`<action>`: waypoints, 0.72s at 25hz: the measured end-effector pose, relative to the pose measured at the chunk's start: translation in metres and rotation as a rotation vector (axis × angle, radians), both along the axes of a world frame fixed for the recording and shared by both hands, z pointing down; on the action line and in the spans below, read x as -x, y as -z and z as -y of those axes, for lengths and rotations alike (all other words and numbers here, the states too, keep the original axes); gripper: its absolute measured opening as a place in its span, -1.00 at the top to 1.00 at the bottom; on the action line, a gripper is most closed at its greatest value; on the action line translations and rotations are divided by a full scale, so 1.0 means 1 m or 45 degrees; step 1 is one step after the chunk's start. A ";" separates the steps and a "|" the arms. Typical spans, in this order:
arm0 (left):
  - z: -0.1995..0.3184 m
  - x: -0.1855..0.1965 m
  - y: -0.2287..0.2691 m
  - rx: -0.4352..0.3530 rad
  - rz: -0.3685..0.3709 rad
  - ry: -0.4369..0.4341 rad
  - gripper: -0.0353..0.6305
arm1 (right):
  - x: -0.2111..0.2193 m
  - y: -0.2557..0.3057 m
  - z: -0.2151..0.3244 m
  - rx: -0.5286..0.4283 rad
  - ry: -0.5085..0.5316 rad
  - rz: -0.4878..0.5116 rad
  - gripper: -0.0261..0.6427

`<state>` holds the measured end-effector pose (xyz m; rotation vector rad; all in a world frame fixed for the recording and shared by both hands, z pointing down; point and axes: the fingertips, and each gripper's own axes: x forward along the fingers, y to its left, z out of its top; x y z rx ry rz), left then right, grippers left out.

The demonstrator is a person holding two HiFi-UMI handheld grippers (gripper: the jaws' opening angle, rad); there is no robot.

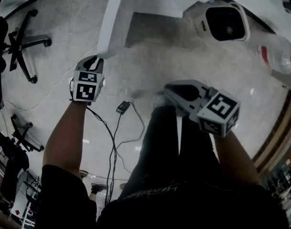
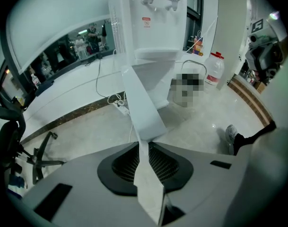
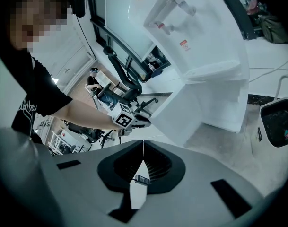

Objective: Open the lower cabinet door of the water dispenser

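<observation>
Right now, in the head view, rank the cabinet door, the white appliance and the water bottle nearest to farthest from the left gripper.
1. cabinet door, upper left, clamped by the left gripper.
2. white appliance, upper right.
3. water bottle, far right edge.

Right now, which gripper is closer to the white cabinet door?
Left. The left gripper is clamped on the edge of the open cabinet door. The right gripper is apart from it, shut and empty, over the floor by the person's legs.
</observation>
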<state>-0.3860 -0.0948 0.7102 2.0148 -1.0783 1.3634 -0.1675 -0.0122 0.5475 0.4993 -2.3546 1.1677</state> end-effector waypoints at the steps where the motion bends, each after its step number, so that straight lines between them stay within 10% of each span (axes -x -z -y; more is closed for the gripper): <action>1: 0.000 0.002 0.000 0.000 0.004 0.006 0.71 | 0.001 0.000 0.000 0.001 0.004 0.000 0.88; 10: -0.001 0.017 0.006 -0.059 0.009 0.183 0.71 | -0.004 -0.007 0.006 -0.001 -0.022 0.011 0.88; 18: -0.043 -0.036 0.064 -0.088 -0.327 0.348 0.71 | -0.038 0.035 0.002 -0.159 -0.073 0.007 0.88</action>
